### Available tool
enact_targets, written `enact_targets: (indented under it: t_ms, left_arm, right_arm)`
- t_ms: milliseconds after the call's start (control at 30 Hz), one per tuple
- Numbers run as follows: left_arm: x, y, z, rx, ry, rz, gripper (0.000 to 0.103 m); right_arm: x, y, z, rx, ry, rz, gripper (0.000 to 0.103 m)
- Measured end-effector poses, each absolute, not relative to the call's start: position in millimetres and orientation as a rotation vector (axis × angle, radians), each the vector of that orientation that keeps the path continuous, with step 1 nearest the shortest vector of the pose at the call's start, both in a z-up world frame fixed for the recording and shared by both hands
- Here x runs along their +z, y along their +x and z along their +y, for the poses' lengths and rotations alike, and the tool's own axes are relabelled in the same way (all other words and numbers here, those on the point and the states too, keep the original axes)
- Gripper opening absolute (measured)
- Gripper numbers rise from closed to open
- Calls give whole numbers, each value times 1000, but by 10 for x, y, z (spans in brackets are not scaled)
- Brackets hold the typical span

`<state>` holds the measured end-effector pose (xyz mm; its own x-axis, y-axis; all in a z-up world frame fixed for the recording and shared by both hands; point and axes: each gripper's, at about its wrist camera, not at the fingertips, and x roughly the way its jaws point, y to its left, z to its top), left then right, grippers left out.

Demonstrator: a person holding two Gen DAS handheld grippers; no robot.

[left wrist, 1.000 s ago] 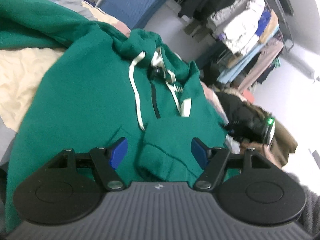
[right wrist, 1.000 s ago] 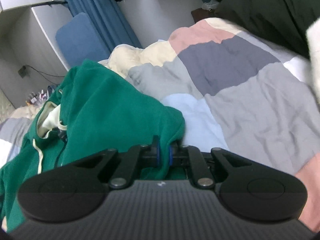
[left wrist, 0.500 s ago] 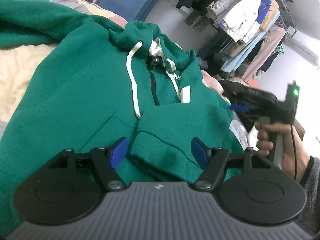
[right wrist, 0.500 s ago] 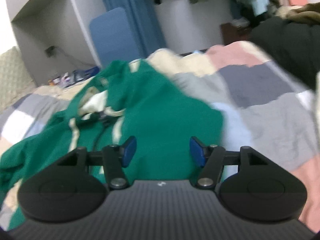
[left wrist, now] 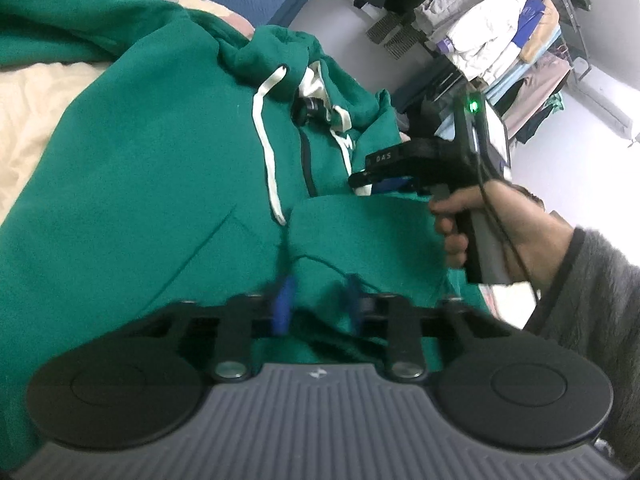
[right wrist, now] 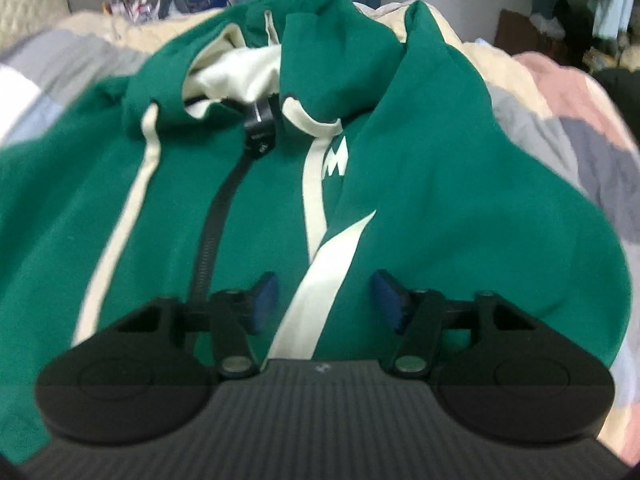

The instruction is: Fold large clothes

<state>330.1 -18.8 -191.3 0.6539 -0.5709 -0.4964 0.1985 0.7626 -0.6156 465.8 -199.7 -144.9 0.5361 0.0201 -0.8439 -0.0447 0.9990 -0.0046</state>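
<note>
Hoodie [left wrist: 152, 168] dead ahead under both tools, zipper running away from right gripper [right wrist: 324, 300], jaws wide, empty. Left gripper [left wrist: 318, 300] nearer folded sleeve cuff [left wrist: 360, 240], jaws half-closed around fold; grip unclear.

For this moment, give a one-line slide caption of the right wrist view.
Open right gripper hovers over green zip hoodie spread on patchwork quilt.

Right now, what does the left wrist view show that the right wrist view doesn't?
Only the left wrist view shows the right hand holding the right tongs over the folded sleeve, plus the clothes rack. Only the right wrist view shows the white M logo and the patchwork quilt clearly. Both show the green hoodie, its black zipper and cream drawstrings.
</note>
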Motion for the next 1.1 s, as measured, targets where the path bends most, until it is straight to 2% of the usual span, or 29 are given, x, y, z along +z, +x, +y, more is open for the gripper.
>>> enact_targets:
  t_ms: [67,100,133,300,467,700,1100]
  left_arm:
    - [-1889,3288,-146,-469,-562,711,12]
    - [-1852,3276,-107,-475,-580,683,12]
    - [-1810,3255,-66,-483,-601,654,12]
    - [-1525,3120,156,-548,-683,474,11]
    - [-1333,3019,221,-603,-662,398,11]
    - [-1563,3247,108,-393,-561,587,11]
    - [-1930,3515,150,-231,-464,700,12]
  right_arm:
    - [-1392,4690,-1988,52,-34,1014,26]
    - [-1334,4696,-1986,61,-38,1002,19]
    - [-1243,4692,-2001,70,-33,974,16]
    - [-626,4627,-2334,99,147,776,13]
    - [-289,4617,-2724,95,321,622,13]
    - [-760,4852,-2462,76,227,676,13]
    - [-1680,5092,-2142,65,143,730,16]
